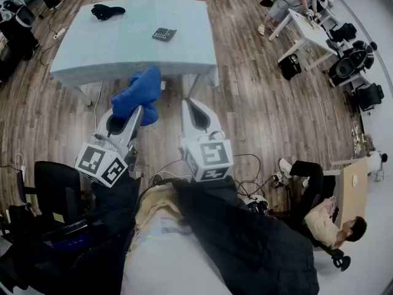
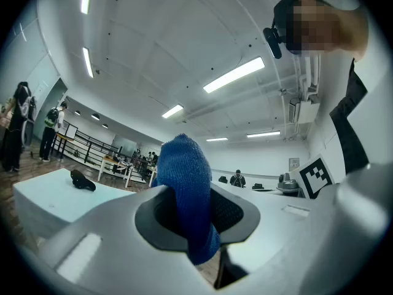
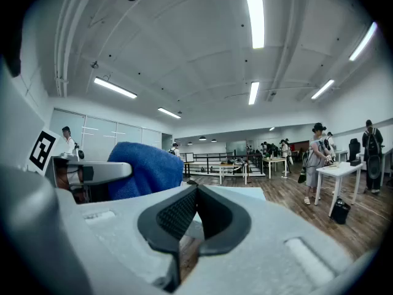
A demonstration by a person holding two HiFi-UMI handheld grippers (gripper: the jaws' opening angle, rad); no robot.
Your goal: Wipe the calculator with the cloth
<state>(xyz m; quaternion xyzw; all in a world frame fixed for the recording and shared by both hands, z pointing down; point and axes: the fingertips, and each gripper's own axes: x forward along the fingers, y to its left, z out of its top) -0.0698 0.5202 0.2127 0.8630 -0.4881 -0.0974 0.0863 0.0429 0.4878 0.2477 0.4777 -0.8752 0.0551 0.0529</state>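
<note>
The black calculator lies on the pale blue table, right of its middle. Both grippers hang in front of the table's near edge, well short of the calculator. My left gripper is shut on the blue cloth, which bunches up above the jaws and fills the gap in the left gripper view. My right gripper is shut with nothing between its jaws, which meet in the right gripper view. There the cloth shows to its left.
A black bundle lies at the table's far left corner. White desks with a person and office chairs stand at the right. A seated person is at the lower right, a black chair at the lower left, and cables lie on the wood floor.
</note>
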